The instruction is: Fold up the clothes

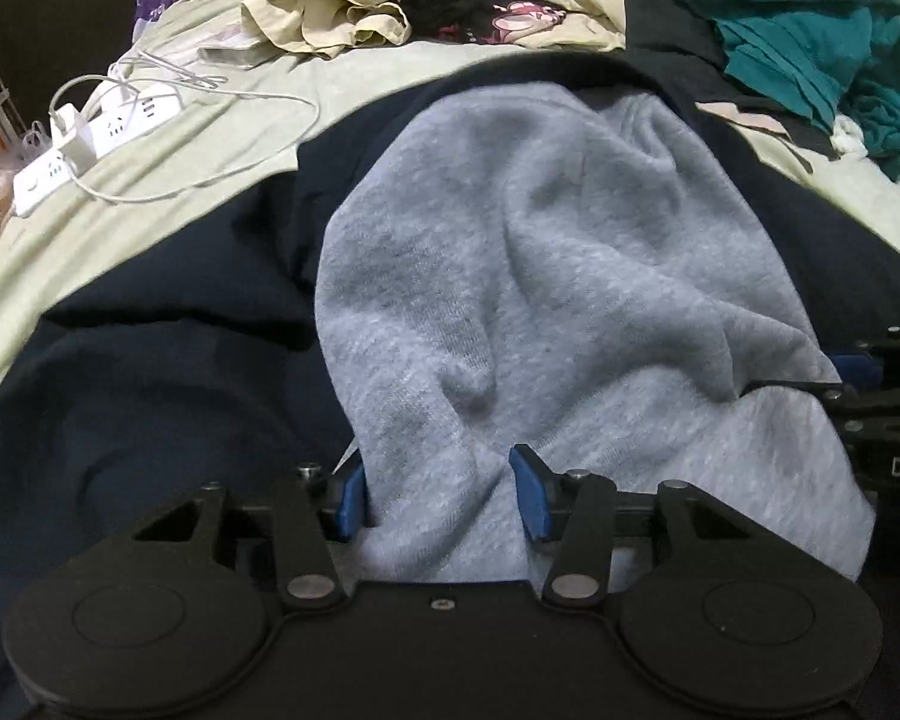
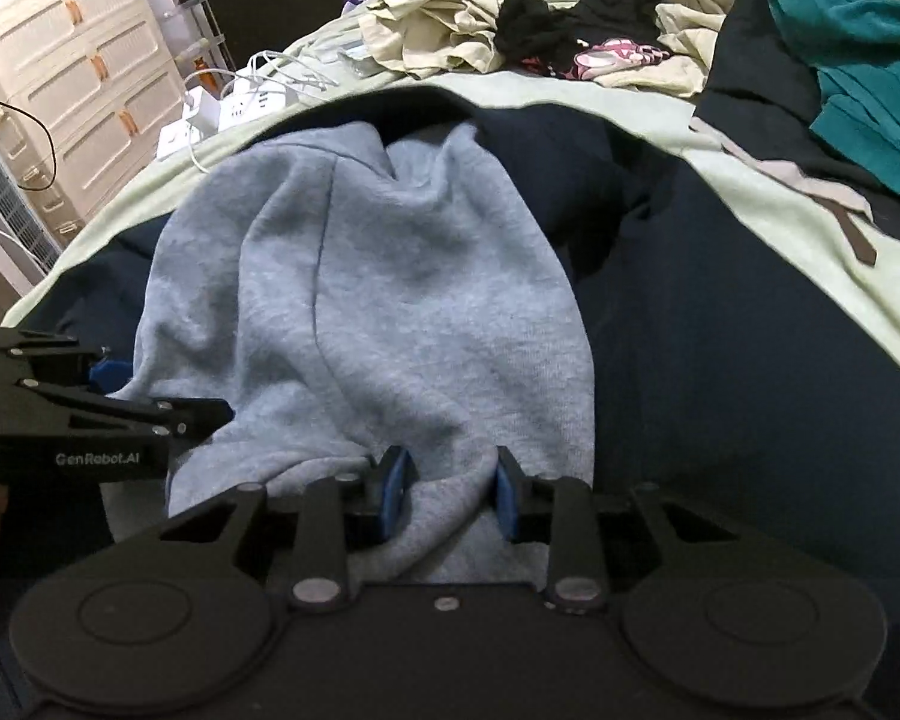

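Note:
A grey fleece-lined part of a navy garment [image 1: 522,276] lies stretched away from me over its navy body [image 1: 150,396] on the bed; it also shows in the right wrist view [image 2: 378,300]. My left gripper [image 1: 438,492] is shut on the near left edge of the grey fabric, with cloth bunched between its blue pads. My right gripper [image 2: 450,492] is shut on the near right edge of the same fabric. Each gripper shows in the other's view, the right gripper [image 1: 858,384] at the right edge and the left gripper [image 2: 150,414] at the left edge.
The bed has a pale green sheet [image 1: 222,138]. White power strips with cables [image 1: 90,138] lie at far left. Piled beige clothes [image 1: 330,6], a black printed garment [image 1: 486,0] and teal clothes [image 1: 822,48] lie at the back. A cream drawer unit [image 2: 72,78] stands left of the bed.

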A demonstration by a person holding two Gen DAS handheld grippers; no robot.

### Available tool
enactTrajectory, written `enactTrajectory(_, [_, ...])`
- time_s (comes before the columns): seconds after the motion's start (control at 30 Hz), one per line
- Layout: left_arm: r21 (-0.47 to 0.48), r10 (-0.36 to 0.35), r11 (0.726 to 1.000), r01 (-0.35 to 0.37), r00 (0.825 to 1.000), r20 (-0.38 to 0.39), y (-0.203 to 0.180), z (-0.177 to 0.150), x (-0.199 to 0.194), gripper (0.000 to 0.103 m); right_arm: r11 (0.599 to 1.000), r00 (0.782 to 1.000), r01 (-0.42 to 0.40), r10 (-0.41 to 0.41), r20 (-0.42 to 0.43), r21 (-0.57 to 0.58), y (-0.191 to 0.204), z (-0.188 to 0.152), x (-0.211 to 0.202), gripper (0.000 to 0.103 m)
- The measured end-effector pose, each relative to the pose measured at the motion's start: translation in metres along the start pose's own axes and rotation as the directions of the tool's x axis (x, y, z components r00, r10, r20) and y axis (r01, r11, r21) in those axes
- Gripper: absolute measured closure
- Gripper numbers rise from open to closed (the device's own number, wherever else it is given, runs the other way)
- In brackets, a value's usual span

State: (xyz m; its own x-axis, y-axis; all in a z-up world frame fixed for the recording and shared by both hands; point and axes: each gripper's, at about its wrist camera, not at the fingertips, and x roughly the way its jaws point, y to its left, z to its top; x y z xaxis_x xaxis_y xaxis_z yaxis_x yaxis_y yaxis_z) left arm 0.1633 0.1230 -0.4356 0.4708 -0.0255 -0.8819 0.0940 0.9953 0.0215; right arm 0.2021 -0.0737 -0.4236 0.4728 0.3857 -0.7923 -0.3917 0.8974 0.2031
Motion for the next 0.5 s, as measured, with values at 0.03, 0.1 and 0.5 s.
enactTrajectory(0.03, [-0.024,-0.018,1.0,0.018,1.0,-0.001,0.001,0.002,-0.006,0.047,1.0,1.0,-0.009,0.009,0.006,0.005,0.0,0.002,-0.007,0.07])
enactTrajectory(0.1, [-0.125,-0.08,0.989,0.079,0.997,-0.001,0.009,0.006,-0.023,0.046,0.998,0.999,-0.047,0.046,0.027,0.035,-0.002,0.004,-0.024,0.064])
enactTrajectory(0.5, [0.029,0.032,0.999,-0.034,0.997,0.068,-0.034,-0.034,-0.034,0.046,0.992,0.988,-0.122,0.124,-0.088,0.033,0.0,-0.032,-0.017,0.074])
